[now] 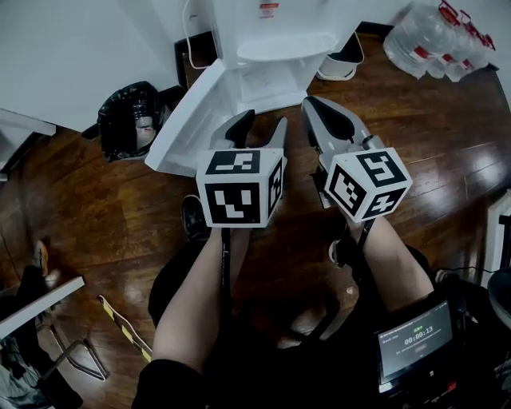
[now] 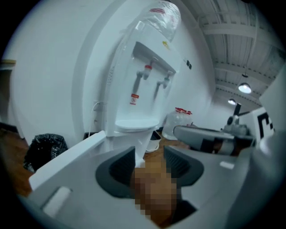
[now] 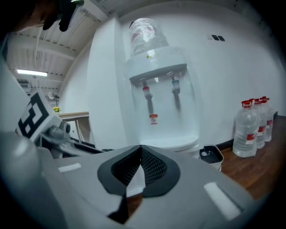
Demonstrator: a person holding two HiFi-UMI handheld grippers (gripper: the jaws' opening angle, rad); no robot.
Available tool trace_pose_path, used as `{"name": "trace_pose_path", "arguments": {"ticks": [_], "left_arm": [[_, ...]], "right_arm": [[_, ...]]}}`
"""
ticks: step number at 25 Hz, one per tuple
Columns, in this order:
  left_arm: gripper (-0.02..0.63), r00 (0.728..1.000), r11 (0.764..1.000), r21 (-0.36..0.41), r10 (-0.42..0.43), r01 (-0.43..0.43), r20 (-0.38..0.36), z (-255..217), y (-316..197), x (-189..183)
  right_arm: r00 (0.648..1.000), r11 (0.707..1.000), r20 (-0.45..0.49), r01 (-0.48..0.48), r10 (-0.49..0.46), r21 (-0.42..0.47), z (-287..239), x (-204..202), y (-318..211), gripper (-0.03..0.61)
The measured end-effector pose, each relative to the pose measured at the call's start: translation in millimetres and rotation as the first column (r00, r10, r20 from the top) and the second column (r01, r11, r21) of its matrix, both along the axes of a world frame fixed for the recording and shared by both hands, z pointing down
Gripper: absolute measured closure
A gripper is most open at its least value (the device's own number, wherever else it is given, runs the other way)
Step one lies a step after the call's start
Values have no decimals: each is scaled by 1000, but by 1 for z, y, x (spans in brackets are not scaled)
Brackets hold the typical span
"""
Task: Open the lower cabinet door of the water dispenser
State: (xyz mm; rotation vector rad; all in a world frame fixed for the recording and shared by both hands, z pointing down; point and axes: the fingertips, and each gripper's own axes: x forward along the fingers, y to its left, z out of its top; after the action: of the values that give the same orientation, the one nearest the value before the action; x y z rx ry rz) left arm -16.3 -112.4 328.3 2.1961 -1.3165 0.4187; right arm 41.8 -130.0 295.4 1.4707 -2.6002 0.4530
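Nearest the camera, the person's 2 bare forearms (image 1: 200,295) reach forward over the dark wooden plank floor (image 1: 104,208), with a small lit screen (image 1: 415,339) at the near right. Each arm carries a grey gripper topped by a white cube with black square markers (image 1: 239,188).

The left gripper (image 1: 263,132) has its jaws spread. Its dark ribbed pads (image 2: 121,167) stand apart with only floor showing in the gap. The right gripper (image 1: 313,108) is pressed together, its pads (image 3: 154,166) meeting at the tips and pinching nothing. Both point toward the dispenser, close side by side and clear of it.

Just beyond the left gripper is the flat white lower cabinet door (image 1: 188,120). It stands wide open, joined to the cabinet's left side. From above, its length runs diagonally from the cabinet out toward the near left, with the free edge pointing at the person's left. The white cabinet interior (image 1: 267,80) lies exposed beside it.

Above it rises the tall white water dispenser (image 1: 271,24), against the far wall, with 2 taps (image 3: 147,91) and an upturned clear bottle (image 3: 145,31) on top.

Left of it sits a black rubbish bag (image 1: 128,112). To its right is a small white bin (image 1: 343,60), and in the floor's far right corner a cluster of clear red-capped water bottles (image 1: 435,36).
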Motion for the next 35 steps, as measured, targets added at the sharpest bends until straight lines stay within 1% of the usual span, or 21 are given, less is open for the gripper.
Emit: {"name": "trace_pose_path", "arguments": {"ticks": [2, 5, 8, 10, 12, 15, 20, 23, 26, 30, 35], "left_arm": [[397, 999, 999, 30, 14, -15, 30, 3, -1, 9], [400, 999, 996, 81, 27, -30, 42, 1, 3, 17], [402, 998, 992, 113, 58, -62, 38, -6, 5, 30], [403, 996, 989, 116, 87, -90, 34, -10, 5, 40], [405, 993, 987, 110, 115, -118, 34, -11, 7, 48], [405, 988, 984, 101, 146, -150, 51, -9, 10, 53], [405, 984, 981, 95, 167, -172, 63, -7, 18, 46], [405, 981, 977, 101, 183, -189, 65, -9, 22, 45], [405, 978, 974, 102, 199, -204, 56, -11, 25, 47], [405, 974, 968, 108, 223, -227, 44, -16, 30, 56], [405, 972, 963, 142, 221, -230, 78, -17, 30, 57]], "right_arm": [[1000, 999, 6, -17, 17, 34, -12, 11, -3, 574], [999, 996, -10, -39, 40, 77, -20, 21, 1, 574], [999, 997, -14, -33, 34, 75, -21, 30, 4, 574], [999, 998, -30, -26, 28, 64, -18, 37, 4, 574], [998, 998, -41, -39, 41, 42, -10, 46, 3, 574], [998, 998, -21, -55, 55, 7, -5, 51, 4, 574], [997, 998, -64, -39, 42, 39, -11, 39, 14, 574], [995, 997, -78, -52, 57, 61, -15, 39, 20, 574], [994, 995, -72, -82, 86, 62, -15, 42, 23, 574], [993, 994, -56, -98, 101, 49, -12, 43, 30, 574], [994, 994, -51, -98, 101, 54, -14, 44, 37, 574]]}}
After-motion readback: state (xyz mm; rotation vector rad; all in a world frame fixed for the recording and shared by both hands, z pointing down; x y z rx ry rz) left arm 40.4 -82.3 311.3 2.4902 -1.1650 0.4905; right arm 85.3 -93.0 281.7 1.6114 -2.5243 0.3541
